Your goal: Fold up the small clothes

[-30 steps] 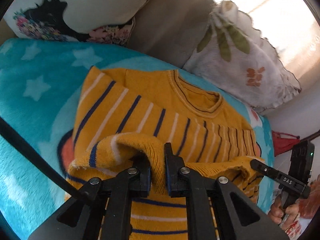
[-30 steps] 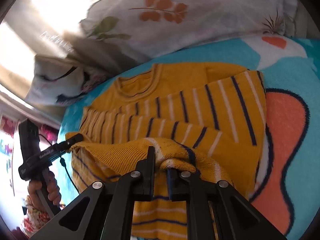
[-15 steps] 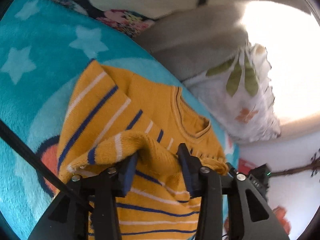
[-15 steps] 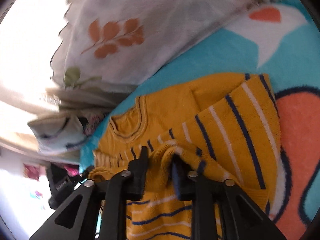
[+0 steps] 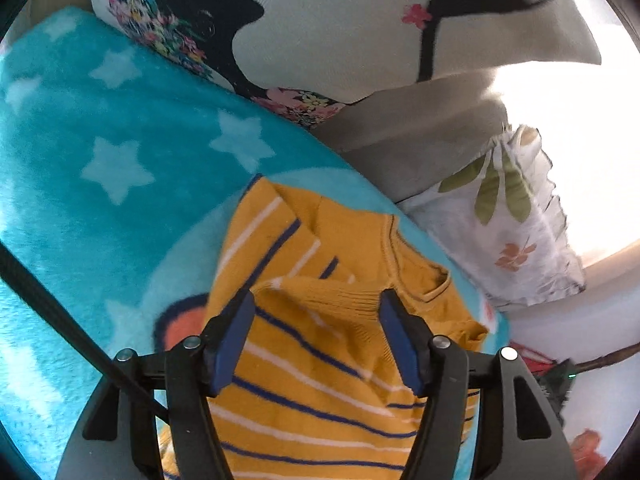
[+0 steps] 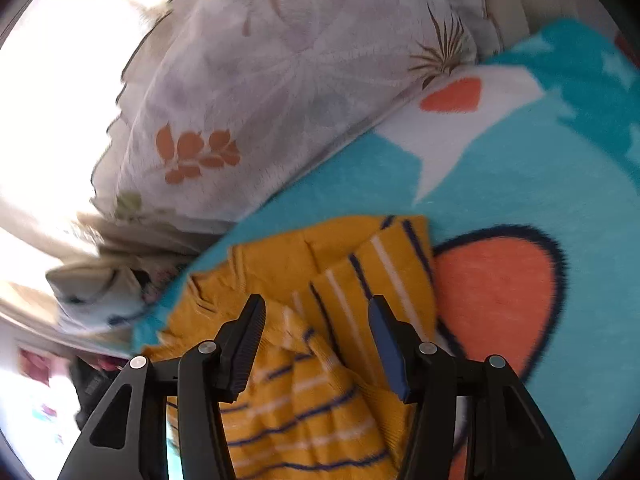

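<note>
Striped mustard sweater (image 5: 320, 364), hem folded up toward neckline, lying on turquoise star blanket (image 5: 100, 208). Left gripper (image 5: 316, 320) and right gripper (image 6: 316, 324): both spread wide, gripping nothing.

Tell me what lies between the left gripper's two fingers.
The folded hem of the yellow striped sweater lies between the open left gripper's fingers, unclamped, in the left wrist view.

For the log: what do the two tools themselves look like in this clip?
Both look alike. The left tool has matte black angular arms with triangular cut-outs, silver round screw heads at the joints and blue ribbed pads on its fingers. A black cable crosses its view diagonally. The right tool has the same black frame, silver screws and blue pads. No markings or sleeves show.
</note>
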{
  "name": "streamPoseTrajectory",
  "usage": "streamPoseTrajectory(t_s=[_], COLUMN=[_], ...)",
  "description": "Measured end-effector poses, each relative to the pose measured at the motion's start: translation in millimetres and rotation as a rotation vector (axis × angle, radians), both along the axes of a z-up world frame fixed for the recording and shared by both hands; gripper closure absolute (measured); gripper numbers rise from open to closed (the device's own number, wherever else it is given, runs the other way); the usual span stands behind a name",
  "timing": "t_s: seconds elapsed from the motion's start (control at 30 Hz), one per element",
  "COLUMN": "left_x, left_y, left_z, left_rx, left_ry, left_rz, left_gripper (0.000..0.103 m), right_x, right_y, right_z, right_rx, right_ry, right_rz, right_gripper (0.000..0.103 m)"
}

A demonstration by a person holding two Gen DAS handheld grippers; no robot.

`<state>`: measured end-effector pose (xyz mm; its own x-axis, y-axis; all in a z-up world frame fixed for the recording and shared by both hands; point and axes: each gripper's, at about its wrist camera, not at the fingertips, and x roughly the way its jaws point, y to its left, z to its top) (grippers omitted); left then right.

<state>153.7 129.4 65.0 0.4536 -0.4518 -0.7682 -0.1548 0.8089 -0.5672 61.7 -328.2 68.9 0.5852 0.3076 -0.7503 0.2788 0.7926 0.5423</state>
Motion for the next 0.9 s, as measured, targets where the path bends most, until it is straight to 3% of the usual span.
streamPoseTrajectory(t_s=[0.17, 0.33, 0.43, 0.6, 0.67, 0.83, 0.9], left_x=[-15.7, -26.5, -13.6, 31.1, 43.6, 51.6, 54.3], left_y=[-26.7, -68.1, -81.2, -51.8, -41.6, -45.0, -38.8], left_z=[25.7, 37.8, 25.7, -10.6, -24.0, -20.4, -19.8], left_rx=[0.168, 0.218, 0.247, 0.238, 0.22, 0.261, 0.216], left_ry=[-0.107, -0.202, -0.172, -0.04, -0.002, -0.021, -0.005], left_rz=[-0.096, -0.27, -0.316, -0.196, -0.176, -0.215, -0.199], left_gripper=[0.04, 0.04, 0.04, 0.04, 0.042, 0.043, 0.043], right_x=[-4.1, 10.9, 24.8, 51.5, 60.7, 74.6, 79.1], right_y=[44.5, 96.0, 104.5, 86.1, 75.3, 62.4, 57.9], right_z=[18.8, 12.7, -2.0, -27.8, -36.0, -34.7, -33.3], right_rx=[-0.137, -0.227, -0.259, -0.321, -0.282, -0.193, -0.166], right_ry=[-0.059, -0.053, -0.015, 0.063, 0.079, 0.088, 0.088], right_rz=[0.161, 0.327, 0.338, 0.272, 0.241, 0.184, 0.16], right_gripper=[0.045, 0.045, 0.045, 0.047, 0.051, 0.051, 0.051])
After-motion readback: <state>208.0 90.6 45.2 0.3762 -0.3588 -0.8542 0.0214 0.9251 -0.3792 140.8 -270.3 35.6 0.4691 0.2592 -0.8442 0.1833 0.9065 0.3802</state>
